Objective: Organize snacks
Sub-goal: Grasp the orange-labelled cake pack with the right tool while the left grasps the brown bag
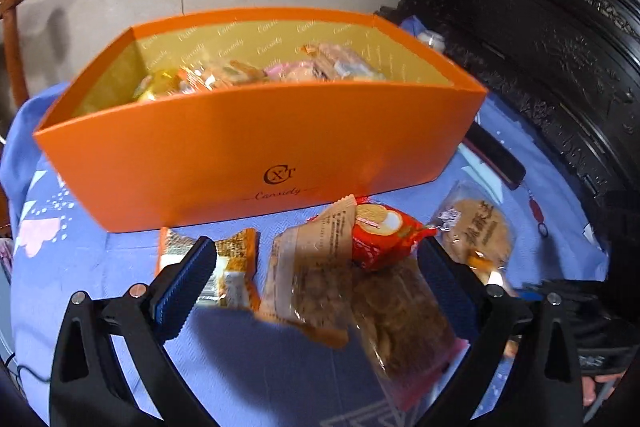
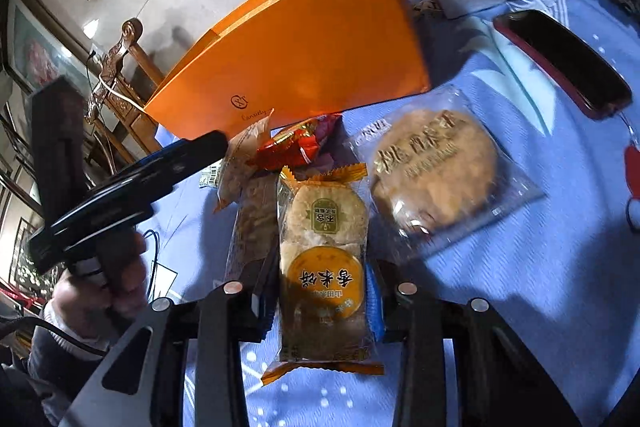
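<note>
Your right gripper (image 2: 324,303) clenches a rice cracker pack (image 2: 323,267); your left gripper (image 1: 316,267) is released.
The orange box (image 1: 256,147), centre frame, reads "Cansidy".

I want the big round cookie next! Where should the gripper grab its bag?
Grip the round walnut cookie packet by its flat clear edge nearest the right hand-held gripper, coming in low along the blue tablecloth. It lies flat, and the cookie looks too wide and crumbly to pinch.
</note>
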Available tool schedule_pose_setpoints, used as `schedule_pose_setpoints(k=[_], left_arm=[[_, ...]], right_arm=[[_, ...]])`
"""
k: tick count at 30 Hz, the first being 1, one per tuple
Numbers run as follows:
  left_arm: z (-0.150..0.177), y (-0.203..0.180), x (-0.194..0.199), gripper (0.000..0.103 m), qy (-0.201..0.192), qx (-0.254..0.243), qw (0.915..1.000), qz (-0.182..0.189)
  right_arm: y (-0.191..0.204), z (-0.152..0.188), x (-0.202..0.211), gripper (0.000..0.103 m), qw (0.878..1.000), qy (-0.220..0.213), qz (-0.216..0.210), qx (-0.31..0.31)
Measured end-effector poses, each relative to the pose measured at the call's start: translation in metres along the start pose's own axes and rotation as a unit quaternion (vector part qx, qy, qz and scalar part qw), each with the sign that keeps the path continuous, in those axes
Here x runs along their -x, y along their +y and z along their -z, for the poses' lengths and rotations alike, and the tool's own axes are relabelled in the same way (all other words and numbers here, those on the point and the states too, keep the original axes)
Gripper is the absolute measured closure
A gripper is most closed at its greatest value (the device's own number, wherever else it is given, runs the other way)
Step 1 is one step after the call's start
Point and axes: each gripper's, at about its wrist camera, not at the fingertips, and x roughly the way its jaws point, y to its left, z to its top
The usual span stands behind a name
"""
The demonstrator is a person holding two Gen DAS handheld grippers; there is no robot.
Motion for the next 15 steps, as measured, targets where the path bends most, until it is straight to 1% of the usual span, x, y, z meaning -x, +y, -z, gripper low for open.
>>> schedule_pose_setpoints(k=[3,6,8,9,10,12,13,14,15], left_arm=[[0.001,0.001,-0.014,0.004,0.011,-0.007,0.9999,0.002],[0.006,0.003,-0.025,0.005,0.024,-0.020,0.9995,0.010],[0.010,0.004,-0.034,0.011,0.034,-0.029,0.9989,0.016],[0.011,0.005,-0.037,0.017,0.035,-0.033,0.9986,0.022],[0.012,0.006,-0.037,0.027,0.033,-0.032,0.9985,0.028],[0.012,0.008,-0.044,0.036,0.043,-0.029,0.9974,0.050],[0.013,0.008,-0.046,0.040,0.044,-0.028,0.9969,0.058],[0.014,0.008,-0.046,0.041,0.041,-0.030,0.9967,0.064],[0.016,0.007,-0.046,0.043,0.037,-0.033,0.9966,0.066]], right_arm=[[-0.002,0.003,0.001,0.067,1.000,0.000,-0.005,-0.010],[-0.001,0.003,-0.002,0.067,1.000,0.001,0.003,0.000],[0.000,0.002,-0.007,0.067,1.000,0.004,0.000,0.001],[0.000,0.002,-0.009,0.067,1.000,0.005,-0.002,-0.001],[0.000,0.001,-0.012,0.067,1.000,0.007,-0.003,-0.003],[0.003,-0.001,-0.018,0.067,1.000,0.010,-0.004,-0.007],[0.002,-0.002,-0.020,0.067,1.000,0.012,-0.006,-0.009],[0.003,-0.003,-0.022,0.067,1.000,0.013,-0.005,-0.009],[0.003,-0.003,-0.023,0.067,1.000,0.013,-0.003,-0.007]])
